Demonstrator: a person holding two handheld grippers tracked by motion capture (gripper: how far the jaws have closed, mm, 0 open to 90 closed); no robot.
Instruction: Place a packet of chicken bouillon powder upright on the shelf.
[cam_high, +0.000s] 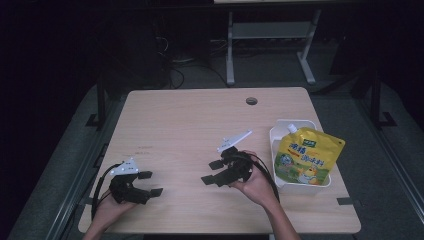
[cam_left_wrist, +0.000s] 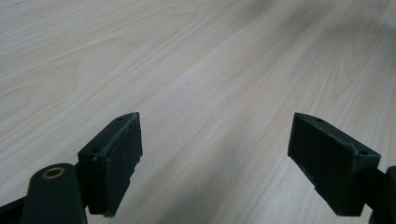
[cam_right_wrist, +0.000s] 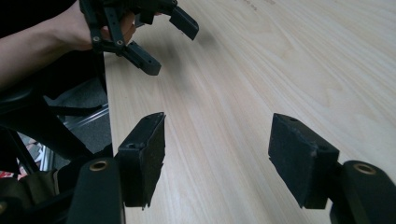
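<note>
Both empty and released: left gripper (cam_high: 150, 183) at seven o'clock, right gripper (cam_high: 214, 171) mid-bench (cam_high: 190, 120). Probably best to reach three o'clock, gripping yellow pouch (cam_high: 306, 157) in white bin (cam_high: 276, 134) high near spout.

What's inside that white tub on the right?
A yellow spouted pouch leans in the white tub, sticking out over its rim. The pouch hides the tub's floor, so anything beneath can't be seen.

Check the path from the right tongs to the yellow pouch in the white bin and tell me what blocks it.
Nothing visible blocks it. The right tongs hover open over bare table, just left of the white bin. The yellow pouch leans in the bin, its top above the rim. Only the bin's near wall lies between them.
</note>
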